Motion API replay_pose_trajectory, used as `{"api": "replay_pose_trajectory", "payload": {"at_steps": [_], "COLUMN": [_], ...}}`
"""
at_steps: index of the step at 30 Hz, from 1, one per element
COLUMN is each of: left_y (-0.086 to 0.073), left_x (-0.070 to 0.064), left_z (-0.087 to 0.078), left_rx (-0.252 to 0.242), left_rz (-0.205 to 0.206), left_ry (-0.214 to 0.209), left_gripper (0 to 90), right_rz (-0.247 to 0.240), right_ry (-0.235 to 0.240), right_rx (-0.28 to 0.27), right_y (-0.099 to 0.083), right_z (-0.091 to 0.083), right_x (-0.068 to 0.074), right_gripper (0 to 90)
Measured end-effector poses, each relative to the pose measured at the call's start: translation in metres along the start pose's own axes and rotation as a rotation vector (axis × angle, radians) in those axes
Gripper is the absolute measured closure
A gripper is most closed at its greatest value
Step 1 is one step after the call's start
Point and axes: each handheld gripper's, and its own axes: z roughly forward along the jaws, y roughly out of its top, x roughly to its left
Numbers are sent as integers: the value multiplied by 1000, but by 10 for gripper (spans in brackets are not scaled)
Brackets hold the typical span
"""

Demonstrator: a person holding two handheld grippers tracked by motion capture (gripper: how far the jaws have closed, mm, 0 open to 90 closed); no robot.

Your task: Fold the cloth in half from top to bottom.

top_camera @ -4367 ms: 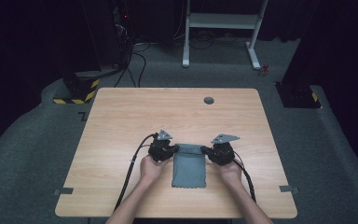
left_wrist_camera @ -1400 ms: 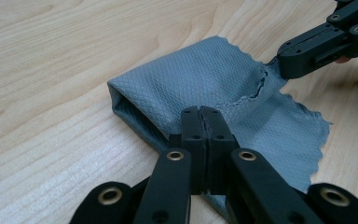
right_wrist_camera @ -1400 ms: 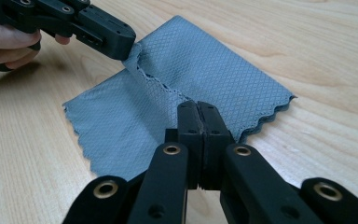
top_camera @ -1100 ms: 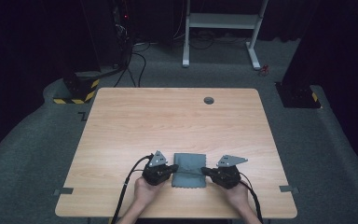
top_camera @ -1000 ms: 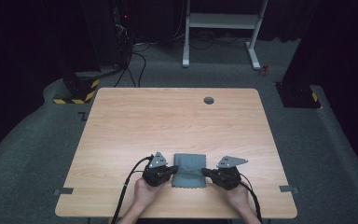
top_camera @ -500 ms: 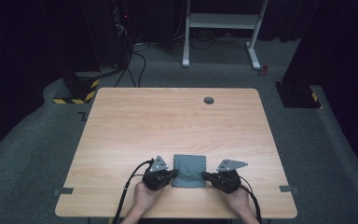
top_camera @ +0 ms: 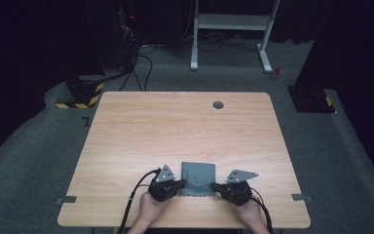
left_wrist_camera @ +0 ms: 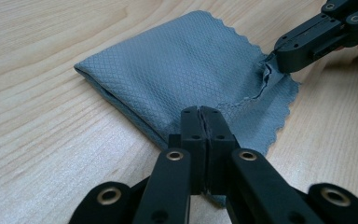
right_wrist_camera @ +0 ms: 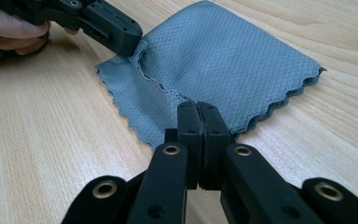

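A grey cloth with scalloped edges lies folded on the wooden table, near its front edge. My left gripper is shut on the cloth's near left corner, and the left gripper view has its jaws pressed together on the top layer of the cloth. My right gripper is shut on the near right corner; its jaws pinch the edge of the cloth. Each gripper view also has the other gripper across the cloth, the right gripper and the left gripper.
A small round grommet sits in the table's far side. Cables trail from both grippers over the front edge. Beyond the table stand a white frame and a yellow-black striped base on the grey floor.
Both grippers have drawn the cloth's far edge toward the person, folding it in half. In the last second they slid slightly nearer the front edge.
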Motion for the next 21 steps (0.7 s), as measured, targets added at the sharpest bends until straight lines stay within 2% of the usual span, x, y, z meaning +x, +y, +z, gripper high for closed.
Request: {"api": "replay_pose_trajectory", "payload": {"at_steps": [15,21], "left_y": [0,-1], "left_x": [-4,-8], "left_z": [0,-4], "left_rx": [42,49], "left_rz": [17,22], "left_ry": [0,-17], "left_gripper": [878,831], "right_rz": [-21,-16], "right_ry": [-16,-10], "right_rx": [28,34], "right_y": [-3,-4], "right_z": [2,-1], "right_x": [4,5], "right_gripper": [880,822]}}
